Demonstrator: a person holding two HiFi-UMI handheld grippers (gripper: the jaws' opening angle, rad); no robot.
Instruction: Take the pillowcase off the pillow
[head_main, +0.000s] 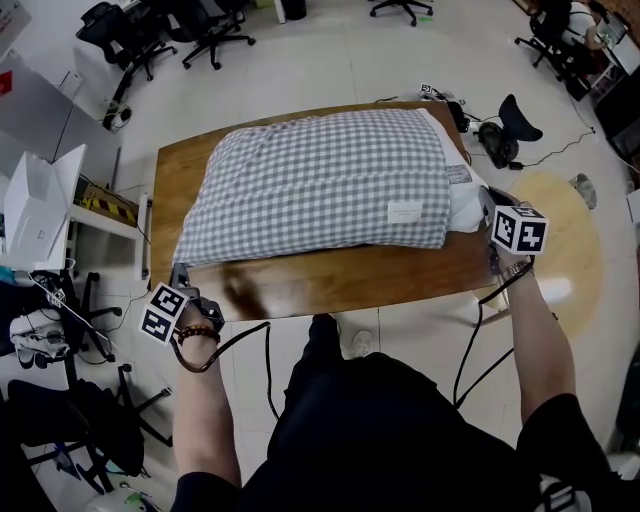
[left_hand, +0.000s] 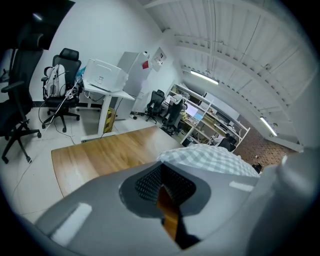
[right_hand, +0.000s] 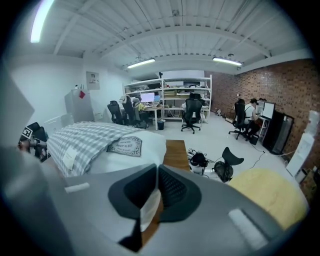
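A pillow in a grey-and-white checked pillowcase (head_main: 320, 180) lies across the wooden table (head_main: 300, 282). The bare white pillow (head_main: 462, 208) sticks out of the case's open right end. My right gripper (head_main: 488, 197) hovers just beside that end, shut, with nothing pinched. In the right gripper view the jaws (right_hand: 157, 169) meet in front of the white pillow (right_hand: 147, 150) and the checked case (right_hand: 82, 137). My left gripper (head_main: 180, 270) is at the table's front left corner, close to the case's near left corner, shut and empty. Beyond the closed left gripper (left_hand: 161, 169) the left gripper view shows the case (left_hand: 210, 157).
A white desk with a printer (head_main: 40, 205) stands left of the table. Office chairs (head_main: 205, 30) are behind it. A black chair part (head_main: 508, 130) and cables lie on the floor at the right, near a round yellow rug (head_main: 572, 235).
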